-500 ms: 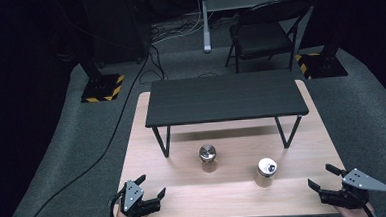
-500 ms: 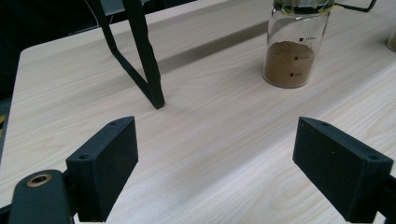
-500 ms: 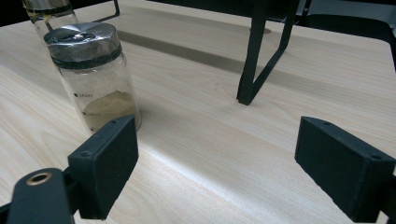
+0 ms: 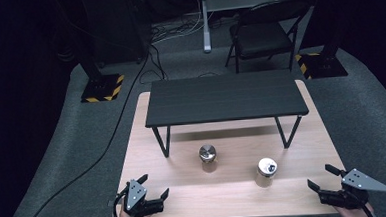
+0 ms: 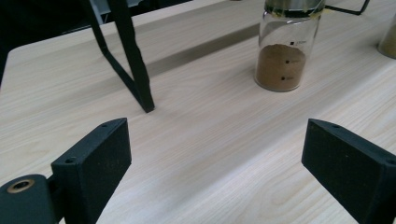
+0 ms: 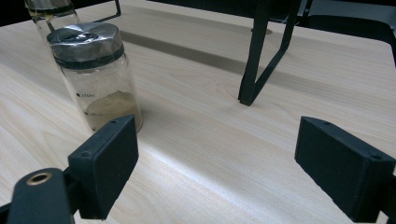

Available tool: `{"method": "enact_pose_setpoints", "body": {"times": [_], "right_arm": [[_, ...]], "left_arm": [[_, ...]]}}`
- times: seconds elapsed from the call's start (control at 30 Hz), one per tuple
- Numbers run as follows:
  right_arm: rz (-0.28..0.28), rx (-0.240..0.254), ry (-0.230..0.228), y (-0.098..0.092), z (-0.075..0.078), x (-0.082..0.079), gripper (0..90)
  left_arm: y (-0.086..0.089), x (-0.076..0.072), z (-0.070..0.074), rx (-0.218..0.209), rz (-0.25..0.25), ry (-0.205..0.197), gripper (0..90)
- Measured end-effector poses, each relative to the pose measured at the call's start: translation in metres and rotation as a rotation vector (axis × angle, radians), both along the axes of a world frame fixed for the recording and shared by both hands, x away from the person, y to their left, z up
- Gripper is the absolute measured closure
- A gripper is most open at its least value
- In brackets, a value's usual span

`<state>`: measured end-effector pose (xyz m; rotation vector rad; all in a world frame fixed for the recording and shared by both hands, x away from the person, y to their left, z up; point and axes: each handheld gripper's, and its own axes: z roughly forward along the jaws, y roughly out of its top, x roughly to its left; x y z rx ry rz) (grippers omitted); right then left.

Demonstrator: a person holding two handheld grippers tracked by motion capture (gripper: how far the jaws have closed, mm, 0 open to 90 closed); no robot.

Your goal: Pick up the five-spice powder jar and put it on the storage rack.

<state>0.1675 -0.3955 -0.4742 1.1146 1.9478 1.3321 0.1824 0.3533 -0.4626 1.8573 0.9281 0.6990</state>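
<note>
Centrally, a pale wooden table [image 4: 295,188] carried a low black shelf [image 4: 224,98] on wire legs across its far half, leaving the near half free as working space, where two glass spice jars stood apart: one with brown powder [image 4: 208,158] near the middle, one with pale powder [image 4: 267,171] to its right. Both jars were upright and untouched, each facing the hand nearest it, probably for separate pickups. At the near edge, the left gripper [image 4: 152,186] and right gripper [image 4: 324,177] waited with jaws spread, empty.
</note>
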Motion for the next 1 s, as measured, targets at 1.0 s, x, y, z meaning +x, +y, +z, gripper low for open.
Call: {"method": "enact_pose_setpoints", "body": {"times": [1.0], "right_arm": [[0.020, -0.005, 0.005, 0.003, 0.001, 0.002, 12.0]], "left_arm": [[-0.032, 0.037, 0.003, -0.033, -0.136, 0.016, 6.3]]}}
